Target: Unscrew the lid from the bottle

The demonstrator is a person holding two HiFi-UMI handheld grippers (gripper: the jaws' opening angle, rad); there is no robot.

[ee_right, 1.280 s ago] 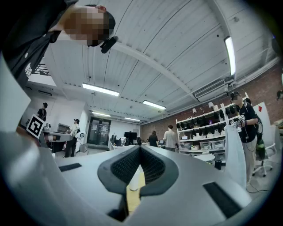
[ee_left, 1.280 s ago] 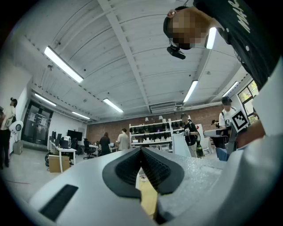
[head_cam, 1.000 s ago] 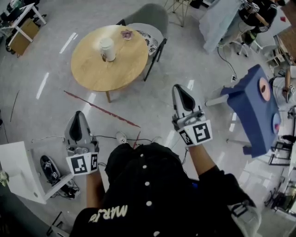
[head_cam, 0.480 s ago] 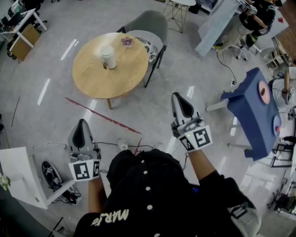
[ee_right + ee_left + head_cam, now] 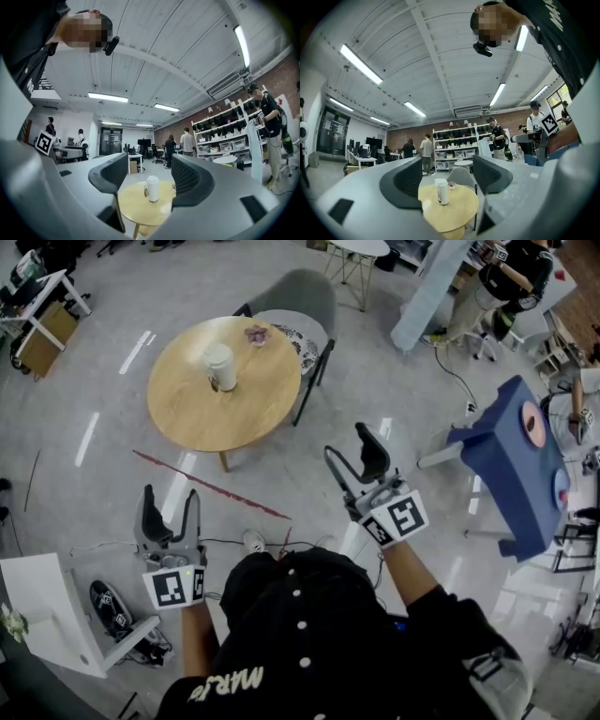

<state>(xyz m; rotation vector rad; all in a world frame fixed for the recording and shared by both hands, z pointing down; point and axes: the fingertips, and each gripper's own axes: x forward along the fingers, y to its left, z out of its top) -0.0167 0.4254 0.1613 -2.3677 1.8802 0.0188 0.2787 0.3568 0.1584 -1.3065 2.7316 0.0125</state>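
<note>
A round wooden desk (image 5: 187, 404) stood at 11 o'clock. At its 6 and 4 o'clock, the left tongs (image 5: 169, 493) and right tongs (image 5: 345, 442) had just been opening, empty. The white, dark-labelled bottle (image 5: 219, 367), lid on, stood upright mid-desk.

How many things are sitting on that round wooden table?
2. A white bottle stands near the middle of the table; a small pinkish object lies at its far edge, beside the grey chair. Anything tiny behind the bottle could be hidden.
</note>
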